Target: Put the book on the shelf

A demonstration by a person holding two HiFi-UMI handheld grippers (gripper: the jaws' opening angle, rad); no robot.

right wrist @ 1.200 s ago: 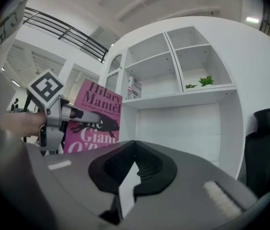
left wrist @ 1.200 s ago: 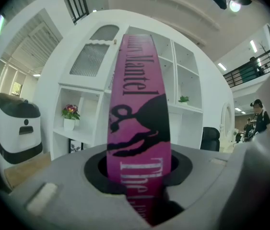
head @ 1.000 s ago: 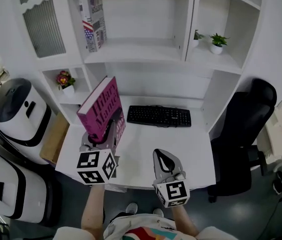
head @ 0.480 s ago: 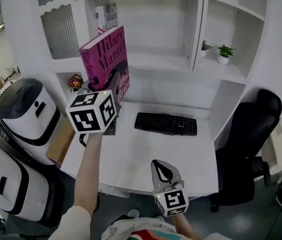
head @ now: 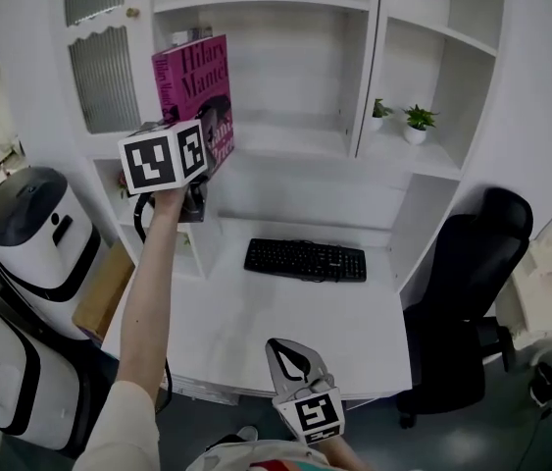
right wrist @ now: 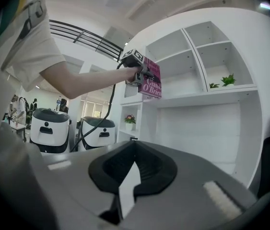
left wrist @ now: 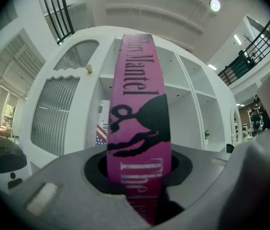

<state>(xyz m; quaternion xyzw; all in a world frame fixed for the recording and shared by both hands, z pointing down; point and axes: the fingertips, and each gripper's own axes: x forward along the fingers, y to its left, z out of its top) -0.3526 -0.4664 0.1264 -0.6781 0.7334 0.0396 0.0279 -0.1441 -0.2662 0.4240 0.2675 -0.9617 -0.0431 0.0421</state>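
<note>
The left claw pinches the pink book by its bottom end, one jaw on each cover. The back edge of the book faces the claw, so the book stands straight up, the way books stand on a shelf. I think that is why it is held like this: it can slide in without being turned.

The arm is stretched up high. The book is in the air in front of the left end of the wide shelf, not on it yet. Another book with a flag on it stands at that left end, just behind the pink one. The pink book will likely go beside it.

The right claw is pressed together and holds nothing. It waits low over the front edge of the table, out of the way. The keyboard lies near the back edge of the table.
</note>
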